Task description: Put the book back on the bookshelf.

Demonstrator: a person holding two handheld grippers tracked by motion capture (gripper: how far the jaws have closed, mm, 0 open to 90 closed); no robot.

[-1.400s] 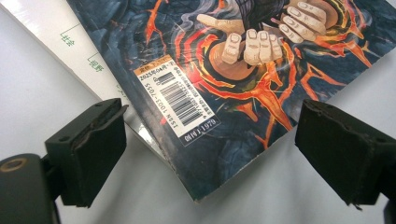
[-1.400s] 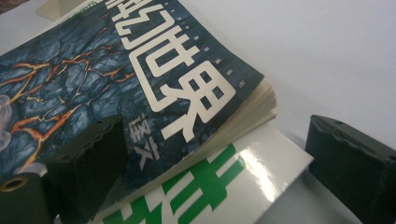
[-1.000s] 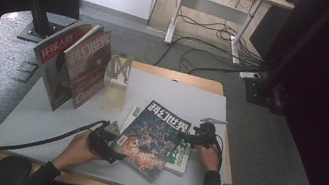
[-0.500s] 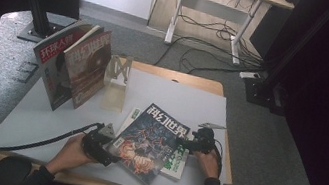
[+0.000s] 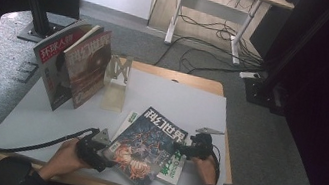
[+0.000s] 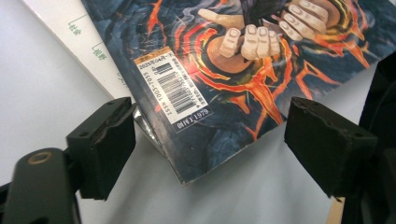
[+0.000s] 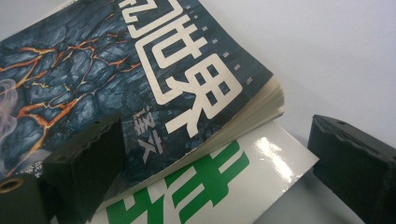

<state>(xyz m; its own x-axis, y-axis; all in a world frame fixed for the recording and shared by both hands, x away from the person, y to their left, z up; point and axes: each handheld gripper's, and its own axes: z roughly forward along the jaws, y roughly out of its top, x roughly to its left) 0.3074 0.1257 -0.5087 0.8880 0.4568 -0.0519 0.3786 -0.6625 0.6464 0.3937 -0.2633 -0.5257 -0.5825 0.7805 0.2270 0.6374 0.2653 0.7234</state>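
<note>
Left claw [image 5: 104, 149] stands with its jaws apart at the near left corner of the dark magazine [image 5: 148, 146]; in the left gripper view that corner lies between the jaws, which have just been closing, with a gap on each side and no pad pressing on it. Right claw [image 5: 182, 150] also has its jaws apart, set about the right edge of the same magazine; in the right gripper view one jaw sits over the cover, the other is off to the side above the worktop [image 5: 181, 100], and no squeeze on the pages can be made out.

Count: four magazines in all. Two lie flat near the front edge, the dark one on top of a white magazine with green lettering [image 5: 171, 167]. Two more [image 5: 73, 64] stand upright at the rear left, leaning together. One clear stand [image 5: 116, 84] sits just beside them.

Most of the white magazine is covered by the dark one; only its edges show. Both forearms are cut off at the bottom of the high view. Lettering on the upright covers is too small to read.
</note>
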